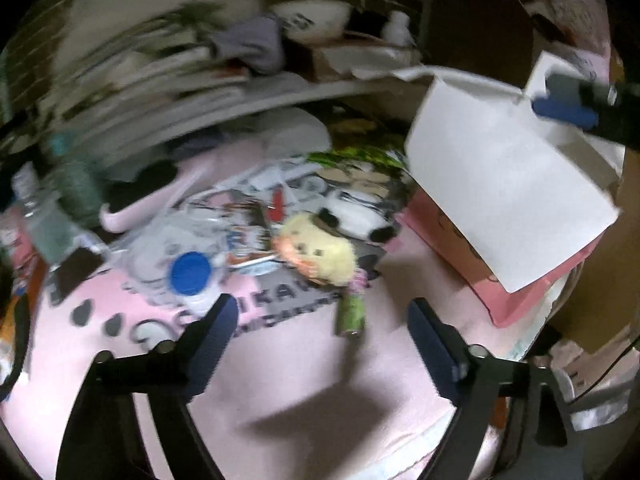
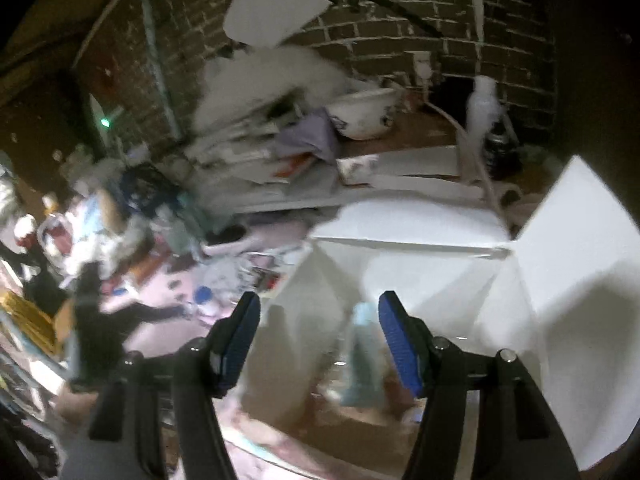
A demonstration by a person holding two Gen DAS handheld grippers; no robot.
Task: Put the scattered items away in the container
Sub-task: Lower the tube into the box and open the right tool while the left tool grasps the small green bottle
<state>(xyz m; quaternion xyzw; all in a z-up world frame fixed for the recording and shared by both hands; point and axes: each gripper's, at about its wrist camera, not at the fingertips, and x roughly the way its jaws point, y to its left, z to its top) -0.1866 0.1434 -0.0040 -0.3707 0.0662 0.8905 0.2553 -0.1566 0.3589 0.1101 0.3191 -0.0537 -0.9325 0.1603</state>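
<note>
Each gripper (image 1: 320, 334) (image 2: 319, 338) has black arms, blue ribbed pads, silver screws.

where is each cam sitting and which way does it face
Left wrist: rides the left gripper, angled down at a pink mat with a yellow plush; its own open fingers show, and the right gripper over the white box.
Right wrist: rides the right gripper, looking down into the box; its own fingers show.
Shared: the box, the blue cap.
</note>
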